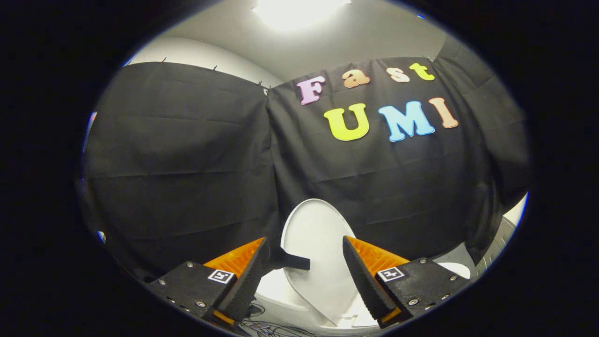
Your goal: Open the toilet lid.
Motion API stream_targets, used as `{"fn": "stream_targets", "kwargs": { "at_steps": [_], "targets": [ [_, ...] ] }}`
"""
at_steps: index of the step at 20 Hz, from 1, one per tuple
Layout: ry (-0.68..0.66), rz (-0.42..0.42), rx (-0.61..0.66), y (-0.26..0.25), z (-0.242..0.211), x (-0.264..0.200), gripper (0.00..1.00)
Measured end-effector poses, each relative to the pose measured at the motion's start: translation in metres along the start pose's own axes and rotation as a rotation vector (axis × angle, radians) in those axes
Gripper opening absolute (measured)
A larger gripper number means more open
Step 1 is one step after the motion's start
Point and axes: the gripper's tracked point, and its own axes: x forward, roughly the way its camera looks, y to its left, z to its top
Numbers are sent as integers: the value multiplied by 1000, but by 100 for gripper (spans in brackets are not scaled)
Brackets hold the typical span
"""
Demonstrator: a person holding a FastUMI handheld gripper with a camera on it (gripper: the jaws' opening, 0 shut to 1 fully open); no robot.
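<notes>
The white toilet lid (314, 243) stands raised, nearly upright, its oval top reaching up against the black cloth wall. A small dark tab (294, 262) sticks out from its left edge. Below it shows part of the white toilet body (281, 292). My gripper (305, 248) is open, the lid showing in the gap between its two fingers and a little beyond them. The left finger (250, 274) sits close to the dark tab; the right finger (362, 276) is beside the lid's right edge. Neither finger presses on the lid.
Black cloth wall (187, 164) hangs close behind the toilet. A bright ceiling light (295, 9) shines above. Some cables (262, 323) lie low by the left finger. A pale curved object (456, 269) sits to the right of the toilet.
</notes>
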Motion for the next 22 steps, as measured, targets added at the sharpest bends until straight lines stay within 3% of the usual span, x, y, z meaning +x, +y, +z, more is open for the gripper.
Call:
{"fn": "stream_targets", "kwargs": {
  "at_steps": [4, 11, 22],
  "targets": [
    [-61, -53, -34, -38, 28, -45, 95],
    [-29, -95, -147, -89, 25, -105, 95],
    [-17, -269, -213, -189, 14, -170, 96]
  ]
}}
